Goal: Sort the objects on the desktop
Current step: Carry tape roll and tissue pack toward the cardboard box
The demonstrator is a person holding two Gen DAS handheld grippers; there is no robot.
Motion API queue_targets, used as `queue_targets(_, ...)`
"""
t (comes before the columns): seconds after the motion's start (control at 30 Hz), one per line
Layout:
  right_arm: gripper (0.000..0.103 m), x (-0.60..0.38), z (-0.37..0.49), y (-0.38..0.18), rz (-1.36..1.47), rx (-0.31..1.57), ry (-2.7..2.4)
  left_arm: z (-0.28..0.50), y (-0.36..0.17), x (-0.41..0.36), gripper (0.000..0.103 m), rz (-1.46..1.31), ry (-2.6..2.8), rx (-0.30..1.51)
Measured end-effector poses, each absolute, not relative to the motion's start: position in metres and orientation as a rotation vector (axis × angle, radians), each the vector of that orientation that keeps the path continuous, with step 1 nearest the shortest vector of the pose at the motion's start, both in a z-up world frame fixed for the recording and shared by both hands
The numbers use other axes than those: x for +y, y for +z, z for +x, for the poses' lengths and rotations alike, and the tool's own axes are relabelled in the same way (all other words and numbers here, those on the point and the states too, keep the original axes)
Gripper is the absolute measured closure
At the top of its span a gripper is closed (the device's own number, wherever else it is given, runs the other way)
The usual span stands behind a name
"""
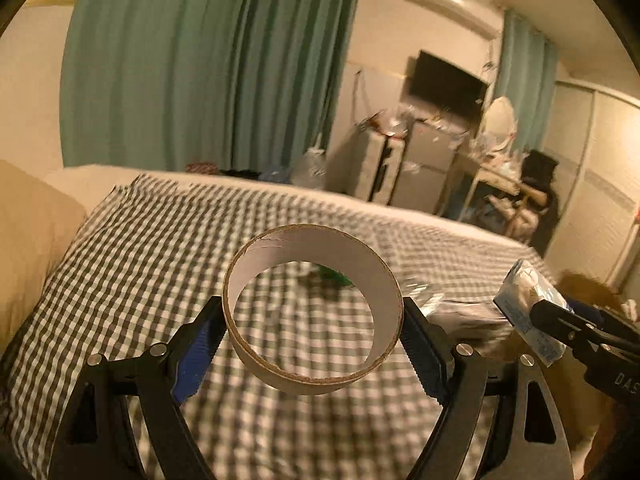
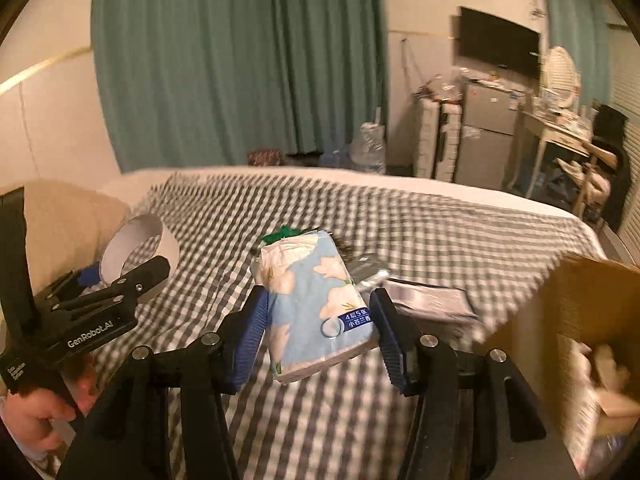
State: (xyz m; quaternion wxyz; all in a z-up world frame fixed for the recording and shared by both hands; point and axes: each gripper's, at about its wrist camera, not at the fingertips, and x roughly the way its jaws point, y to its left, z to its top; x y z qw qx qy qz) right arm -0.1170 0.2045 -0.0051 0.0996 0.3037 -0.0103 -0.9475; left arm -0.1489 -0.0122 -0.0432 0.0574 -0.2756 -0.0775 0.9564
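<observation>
Cardboard ring [image 1: 312, 308] sits squeezed across its width in the left gripper [image 1: 312, 340] above the checked bed [image 1: 160, 240], while the right gripper [image 2: 316, 332] beside it holds a blue tissue pack [image 2: 316, 304] in its fingers, both lifted for sorting, probably into the box [image 2: 576, 304] beside the bed.

The left gripper [image 2: 132, 280] body reads "GenRobot.AI" in white, with smaller white lettering lower on its handle — too small to read. The tissue pack [image 2: 316, 304] bears a blue label with "4层5张" and "小苍兰香". In the left wrist view the right gripper [image 1: 560, 322] shows only "DAS" — the rest is cut off
</observation>
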Motion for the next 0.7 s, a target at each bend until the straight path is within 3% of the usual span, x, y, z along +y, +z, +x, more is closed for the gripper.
queue_targets(0.2,0.051,0.262,-0.064,0.039,0.848,-0.168,-2.902,-0.101,0.015,0.028,0.017,-0.747,2.821,-0.268)
queue_targets(0.37,0.05,0.324,-0.033,0.068,0.805,-0.244,-2.97,-0.08,0.048,0.094,0.017,-0.69,2.729,-0.119)
queue_targets(0.7,0.05,0.453,-0.041,0.073,0.963,-0.297,-3.132,-0.104,0.053,0.245,0.017,-0.795,2.396,-0.101)
